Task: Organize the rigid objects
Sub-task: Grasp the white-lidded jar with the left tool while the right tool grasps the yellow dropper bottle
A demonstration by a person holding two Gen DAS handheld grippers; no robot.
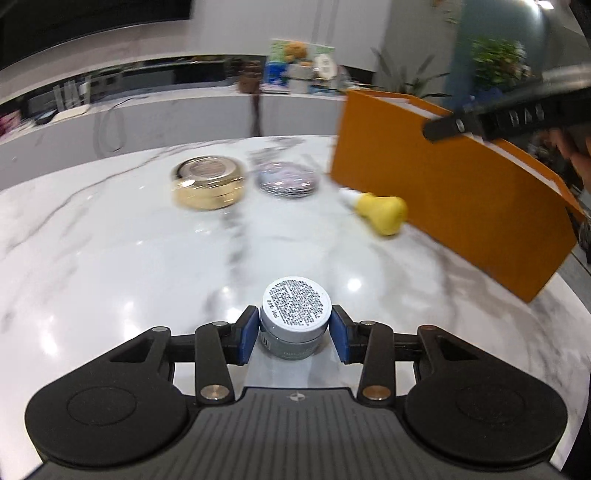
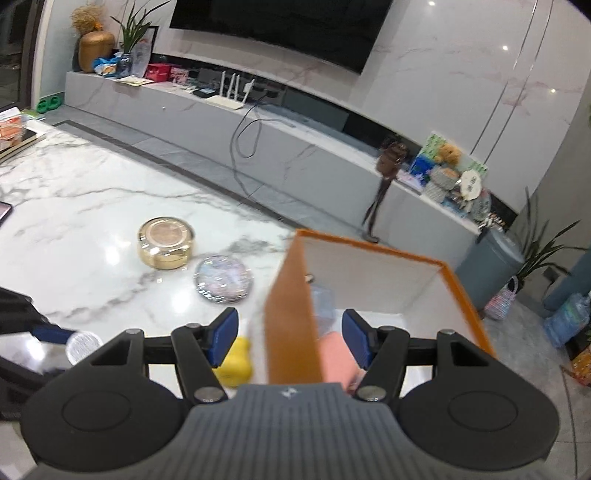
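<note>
Jar [image 1: 293,317] | grey, printed lid (text unreadable) | clamped by left gripper [image 1: 294,334] | right gripper [image 2: 290,338] astride box wall [image 2: 291,314]

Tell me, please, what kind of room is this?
Probably a home living room. A large television hangs on the wall above a long low media cabinet carrying a router, and potted plants stand nearby. The work happens on a marble table.

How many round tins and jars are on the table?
3. A gold tin on the table's left, a shiny flat tin beside it, and a grey jar in the left gripper. More may hide inside the orange box.
</note>
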